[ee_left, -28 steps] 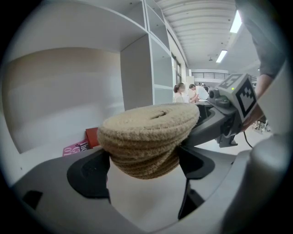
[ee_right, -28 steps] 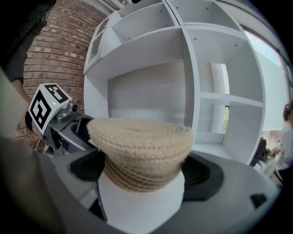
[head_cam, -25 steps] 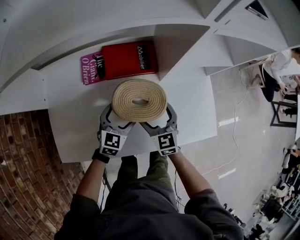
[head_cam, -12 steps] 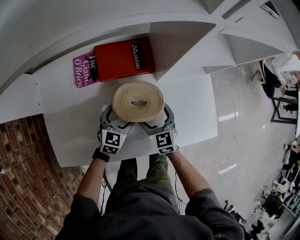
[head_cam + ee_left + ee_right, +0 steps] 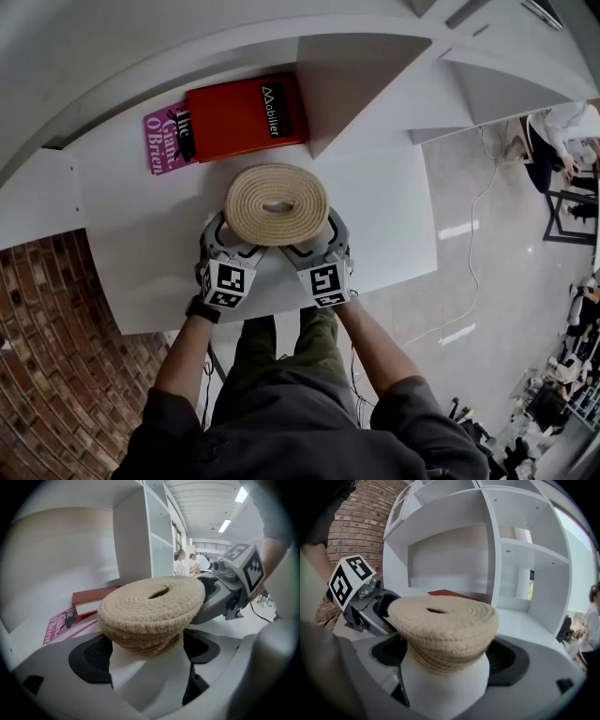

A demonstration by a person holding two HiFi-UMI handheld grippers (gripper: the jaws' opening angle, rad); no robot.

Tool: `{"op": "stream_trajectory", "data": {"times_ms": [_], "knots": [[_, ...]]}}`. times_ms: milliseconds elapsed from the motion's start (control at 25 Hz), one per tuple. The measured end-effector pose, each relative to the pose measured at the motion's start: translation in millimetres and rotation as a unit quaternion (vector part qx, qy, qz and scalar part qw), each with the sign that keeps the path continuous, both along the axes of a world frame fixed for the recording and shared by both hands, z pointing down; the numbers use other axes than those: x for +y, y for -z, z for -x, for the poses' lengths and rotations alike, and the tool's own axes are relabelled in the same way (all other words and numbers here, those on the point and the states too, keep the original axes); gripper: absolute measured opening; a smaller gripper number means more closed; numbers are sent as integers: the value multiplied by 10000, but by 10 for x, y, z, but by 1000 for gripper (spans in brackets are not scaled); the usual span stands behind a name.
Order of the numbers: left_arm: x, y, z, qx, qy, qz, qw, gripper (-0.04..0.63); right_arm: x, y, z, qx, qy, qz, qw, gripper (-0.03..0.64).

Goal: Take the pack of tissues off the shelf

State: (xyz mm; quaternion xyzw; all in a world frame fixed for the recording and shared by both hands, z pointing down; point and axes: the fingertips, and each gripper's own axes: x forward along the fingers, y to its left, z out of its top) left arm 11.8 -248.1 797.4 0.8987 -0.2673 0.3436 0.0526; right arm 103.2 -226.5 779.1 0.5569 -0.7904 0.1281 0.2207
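Note:
The pack of tissues [image 5: 277, 202] is a round white holder with a coiled tan rope top and a slot in its middle. It stands on the white shelf board [image 5: 131, 244], just in front of two flat books. My left gripper [image 5: 232, 242] grips its white body from the near left, and my right gripper [image 5: 317, 242] from the near right. In the left gripper view the holder [image 5: 152, 609] fills the gap of the left gripper [image 5: 147, 648]. The right gripper view shows the holder [image 5: 443, 620] sitting between the pads of the right gripper [image 5: 445, 656].
A red book [image 5: 246, 117] lies on a magenta book [image 5: 164, 139] at the back of the shelf. A white upright divider [image 5: 361, 84] stands to the right of them. A brick wall [image 5: 56, 356] is at the lower left. People sit far off at the right [image 5: 553, 141].
Both grippers have closed in a little on the holder. The gap between the holder and the red book has grown slightly.

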Motion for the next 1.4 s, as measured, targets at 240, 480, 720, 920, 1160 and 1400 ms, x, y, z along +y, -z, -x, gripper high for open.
{"op": "stream_trajectory", "data": {"times_ms": [240,480,720,920,1160,1400], "knots": [[24,-39,18,-110,-55,-1,9999,472,29,-60,-5,25,20,89,10000,523],[72,-35,68,-257,-141,123,9995,472,95,-52,-14,-26,27,228,9997,523],[156,-57,212,-381,-66,255,9989,472,256,-29,-57,70,67,314,9995,523],[256,53,369,-417,-12,291,9987,471,466,71,-111,3,-58,465,9989,523],[344,308,480,-335,45,254,9991,454,636,384,-147,9,-152,364,9992,471],[437,710,489,-131,23,104,9999,421,711,796,-172,71,-285,163,9994,410]]}}
